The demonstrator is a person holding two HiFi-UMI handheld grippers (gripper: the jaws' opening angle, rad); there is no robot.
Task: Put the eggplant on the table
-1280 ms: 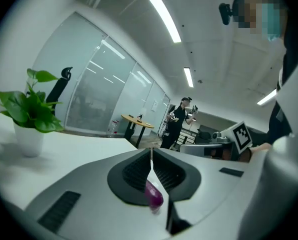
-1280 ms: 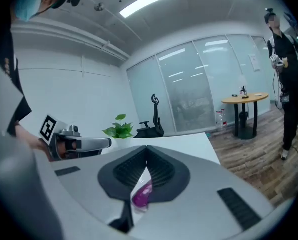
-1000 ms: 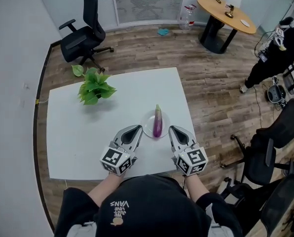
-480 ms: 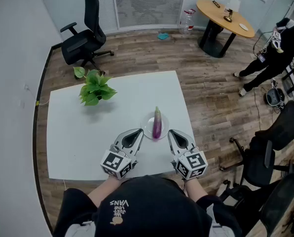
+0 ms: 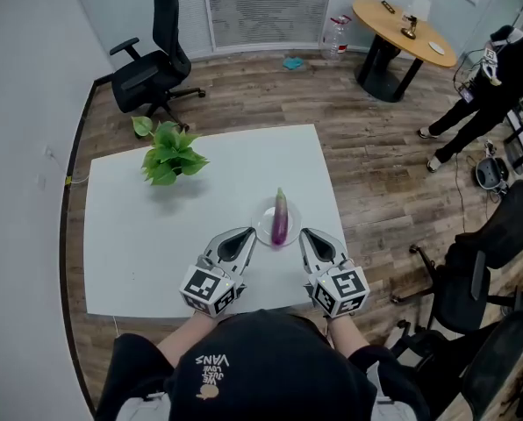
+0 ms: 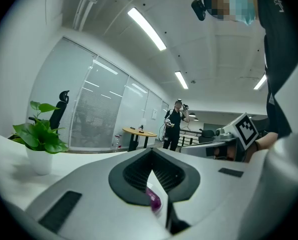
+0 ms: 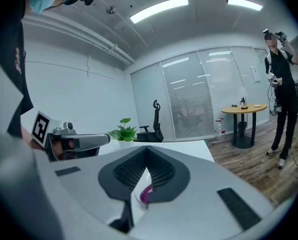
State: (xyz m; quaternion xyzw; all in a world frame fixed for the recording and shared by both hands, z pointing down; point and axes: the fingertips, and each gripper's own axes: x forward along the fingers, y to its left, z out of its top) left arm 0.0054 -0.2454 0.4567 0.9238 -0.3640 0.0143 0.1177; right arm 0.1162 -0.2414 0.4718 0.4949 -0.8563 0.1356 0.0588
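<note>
On white table (image 5: 156, 235), at 4 o'clock from centre: eggplant (image 5: 281, 217) lying on small plate (image 5: 265, 227), lengthwise along 12–6 o'clock. Left gripper (image 5: 243, 237) at 8 o'clock of plate, right gripper (image 5: 307, 236) at 4 o'clock; jaws of both fully closed, gripping nothing.

Black cap (image 5: 253, 362), black short sleeves (image 5: 128, 368)

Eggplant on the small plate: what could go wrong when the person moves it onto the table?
1. Both the left gripper and the right gripper are shut; nudging the eggplant before opening could roll it off the plate.
2. The eggplant is long and rounded; a grip near one end may let it tilt or slip.
3. Set near the right edge of the table, it might roll to the floor.
</note>
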